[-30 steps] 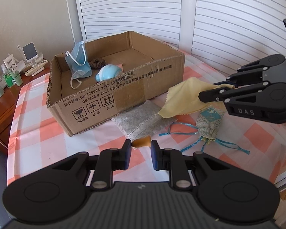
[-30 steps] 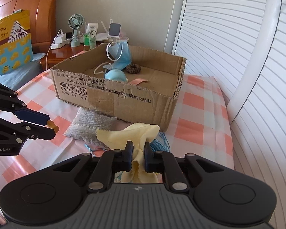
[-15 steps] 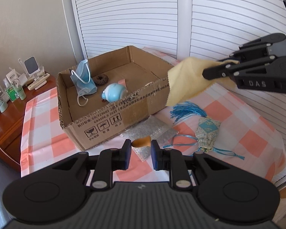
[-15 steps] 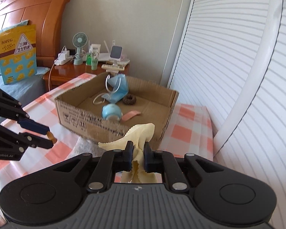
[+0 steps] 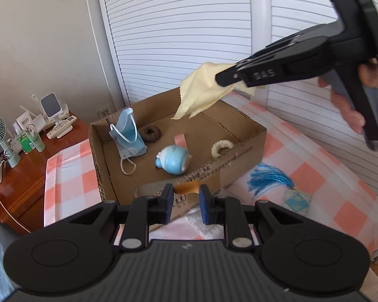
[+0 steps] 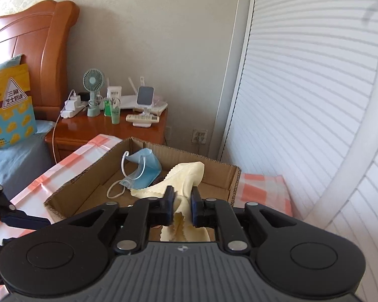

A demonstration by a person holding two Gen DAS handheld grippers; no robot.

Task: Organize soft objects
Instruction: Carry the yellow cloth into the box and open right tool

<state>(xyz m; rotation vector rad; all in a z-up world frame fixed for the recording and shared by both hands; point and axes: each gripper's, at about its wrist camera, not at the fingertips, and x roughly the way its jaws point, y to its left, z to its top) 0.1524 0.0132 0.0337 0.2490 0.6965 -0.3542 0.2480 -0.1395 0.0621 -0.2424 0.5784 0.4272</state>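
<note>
A pale yellow cloth (image 5: 201, 93) hangs over the open cardboard box (image 5: 239, 151) from my right gripper (image 5: 220, 79). In the right wrist view the cloth (image 6: 186, 176) is bunched between the pads of that gripper (image 6: 182, 198), whose jaws are opening. My left gripper (image 5: 186, 196) sits low at the box's near wall, shut on a small orange-brown band (image 5: 186, 188). Inside the box lie a blue face mask (image 5: 128, 136), a brown scrunchie (image 5: 151, 133), a round blue toy (image 5: 174, 159), a cream ring (image 5: 221, 148) and a pink strip (image 5: 180, 139).
On the checked tablecloth right of the box lies a patterned sachet (image 5: 296, 200) with a blue tassel (image 5: 269, 178); a grey pouch (image 5: 196, 226) lies under my left gripper. A wooden nightstand (image 6: 75, 128) with a fan and bottles stands beyond. White shutter doors (image 6: 302, 100) close the right side.
My right gripper has carried the yellow cloth up and across until it hangs over the box, and its pads now stand a little wider. My left gripper has risen with the orange-brown band.
</note>
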